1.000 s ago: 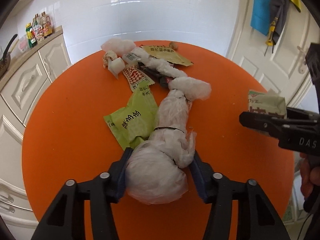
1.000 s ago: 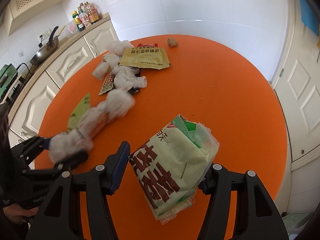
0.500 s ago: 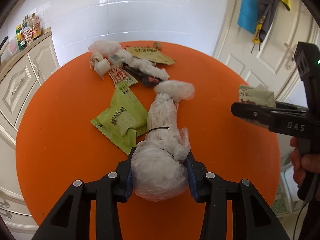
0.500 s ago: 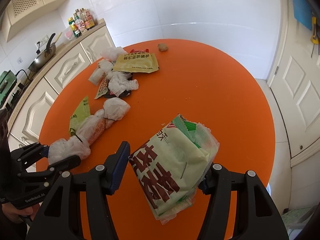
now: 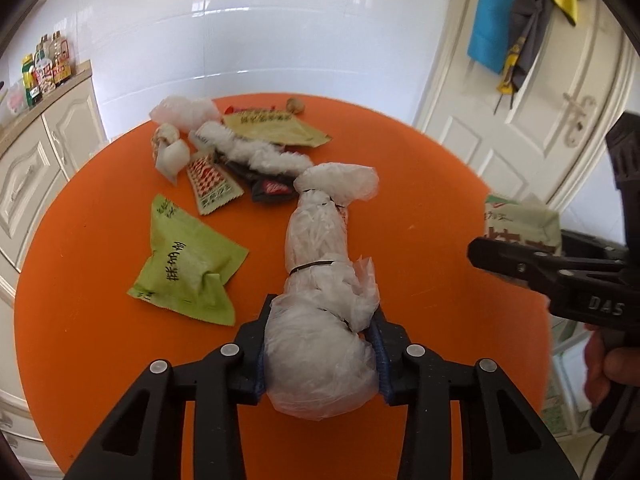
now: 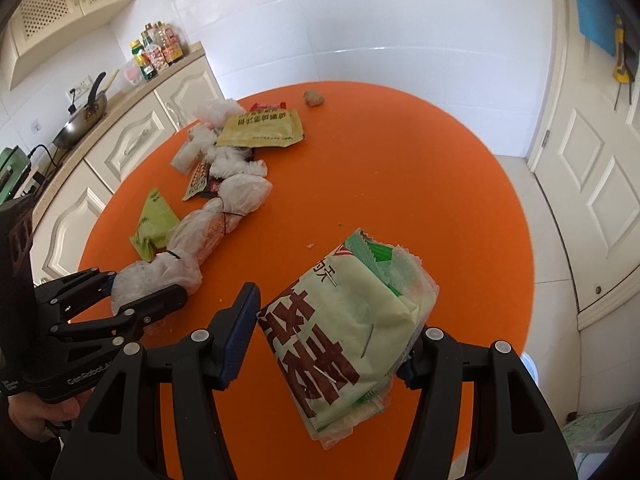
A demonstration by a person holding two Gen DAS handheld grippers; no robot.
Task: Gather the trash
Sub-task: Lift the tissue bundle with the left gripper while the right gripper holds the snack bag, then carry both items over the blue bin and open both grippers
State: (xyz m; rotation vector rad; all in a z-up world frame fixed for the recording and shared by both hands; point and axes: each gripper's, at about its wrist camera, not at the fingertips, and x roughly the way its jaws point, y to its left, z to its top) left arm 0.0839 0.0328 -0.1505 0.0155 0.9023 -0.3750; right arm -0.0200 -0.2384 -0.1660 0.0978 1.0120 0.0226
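My left gripper point(image 5: 320, 356) is shut on the near end of a long white plastic bag bundle point(image 5: 320, 264) tied with black bands, which stretches away over the round orange table point(image 5: 420, 200). It also shows in the right wrist view point(image 6: 192, 240). My right gripper point(image 6: 332, 340) is shut on a pale green snack bag with dark red characters point(image 6: 352, 328), held above the table's near right side. That bag shows at the right of the left wrist view point(image 5: 520, 224). The left gripper appears at the left of the right wrist view point(image 6: 132, 292).
Loose trash lies on the table's far left: a lime green wrapper point(image 5: 188, 264), a red-checked sachet point(image 5: 212, 188), a yellow-green packet point(image 5: 276, 130), white crumpled bags point(image 5: 184, 112) and a small brown lump point(image 5: 295, 105). Cream cabinets point(image 6: 132, 148) stand left, a white door point(image 5: 560, 120) right.
My left gripper has pulled back toward me with the white bundle, dragging it away from the other trash. The right gripper still holds its snack bag.
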